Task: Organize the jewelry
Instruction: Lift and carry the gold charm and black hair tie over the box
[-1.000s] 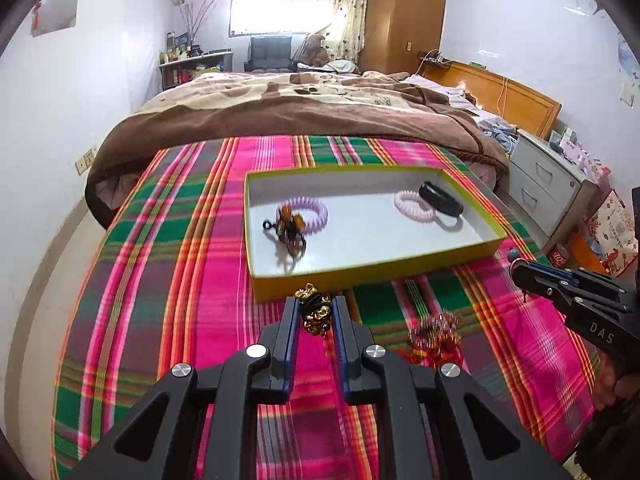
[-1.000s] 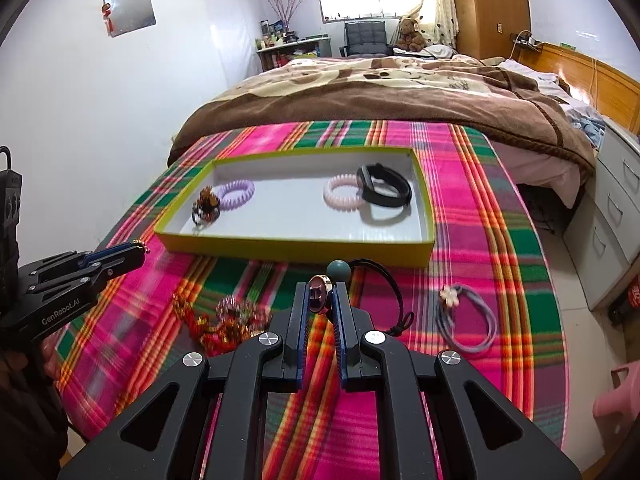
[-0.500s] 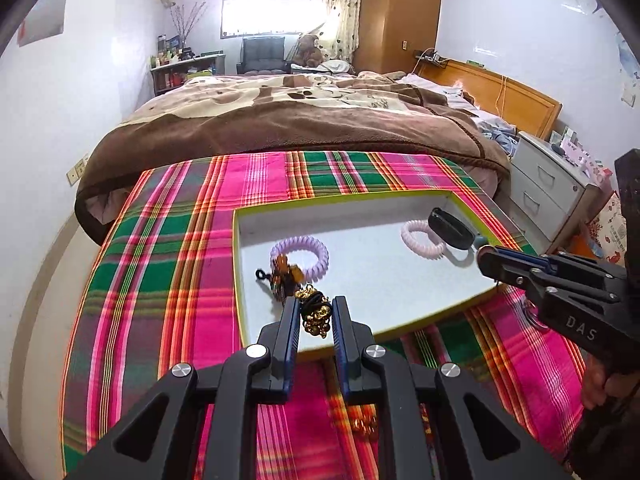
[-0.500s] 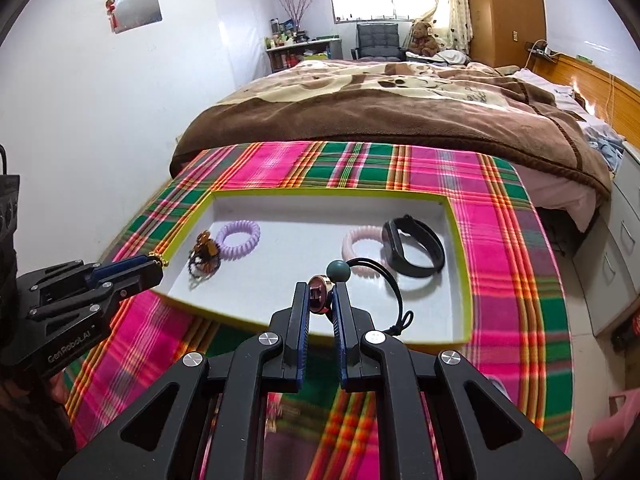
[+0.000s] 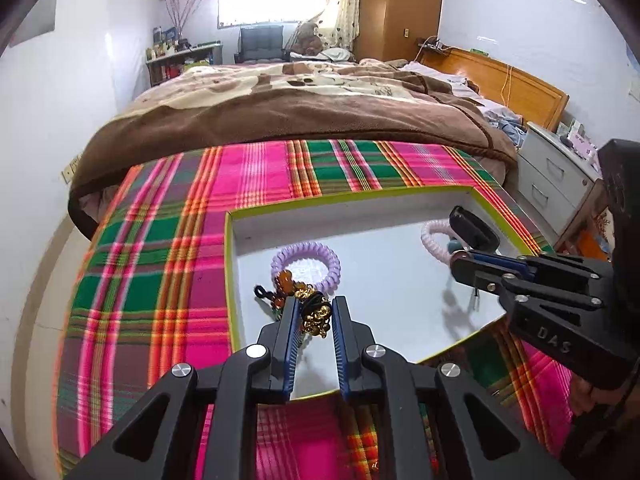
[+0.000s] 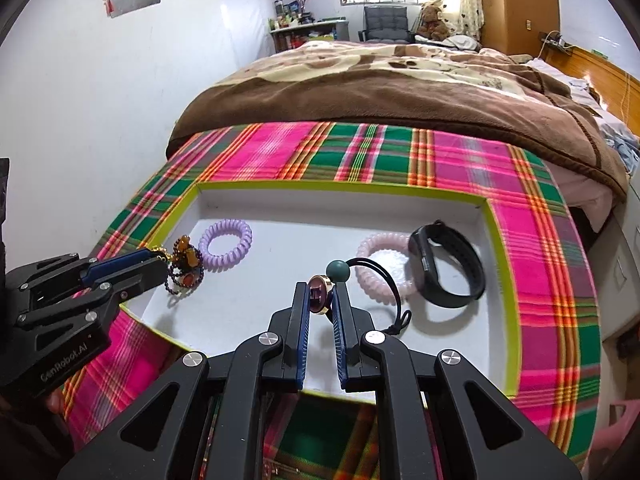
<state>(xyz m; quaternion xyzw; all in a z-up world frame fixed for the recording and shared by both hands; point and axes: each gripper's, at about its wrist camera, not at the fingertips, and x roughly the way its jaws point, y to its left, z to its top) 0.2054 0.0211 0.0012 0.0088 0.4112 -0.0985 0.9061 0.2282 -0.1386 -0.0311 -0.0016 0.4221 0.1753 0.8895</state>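
Note:
A shallow white tray with a yellow-green rim lies on a plaid cloth. In it are a purple coil hair tie, a beaded amber charm, a pink coil hair tie and a black wristband. My left gripper is shut on a gold and black charm over the tray's near left part. My right gripper is shut on a round purple disc with a gold rim that trails a black cord and a green bead, over the tray's near middle.
The plaid cloth covers the table around the tray. A bed with a brown blanket stands right behind it. A white drawer unit is at the right, a white wall at the left.
Both grippers moved forward from the cloth in front of the tray to above its floor, each still holding its piece. The loose jewelry on the cloth has dropped out of view.

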